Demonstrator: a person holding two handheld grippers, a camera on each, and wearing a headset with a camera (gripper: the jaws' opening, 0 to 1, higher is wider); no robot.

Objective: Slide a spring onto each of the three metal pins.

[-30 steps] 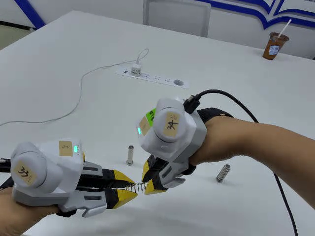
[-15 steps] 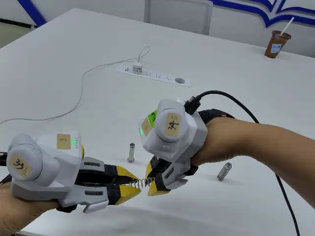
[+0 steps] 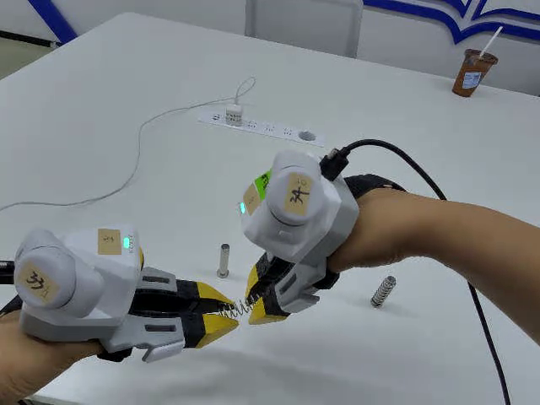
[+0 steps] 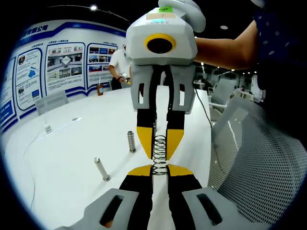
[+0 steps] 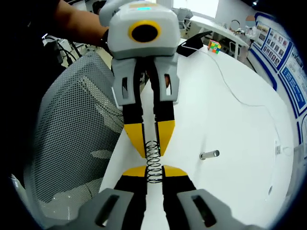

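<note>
A small steel spring (image 3: 237,309) hangs level between my two grippers just above the white table (image 3: 126,101). My left gripper (image 3: 224,314) is shut on its near end (image 4: 159,163). My right gripper (image 3: 256,307) is shut on the other end (image 5: 152,165). Each gripper view shows the other gripper's yellow fingertips (image 4: 144,139) (image 5: 135,136) pinching the spring from above. A bare metal pin (image 3: 224,261) (image 4: 101,168) (image 5: 209,155) stands just behind the spring. Another pin with a spring on it (image 3: 383,291) (image 4: 131,141) stands to the right, under the forearm.
A white power strip (image 3: 261,131) with a plug and a thin white cable (image 3: 135,169) lies mid-table. At the far right corner stands a drink cup with a straw (image 3: 472,72). A black cable (image 3: 422,181) trails from the right gripper. A mesh chair (image 4: 259,158) sits beyond the table's near edge.
The right gripper has tipped and shifted slightly to the right. Both grippers keep hold of the spring. The pins have not moved.
</note>
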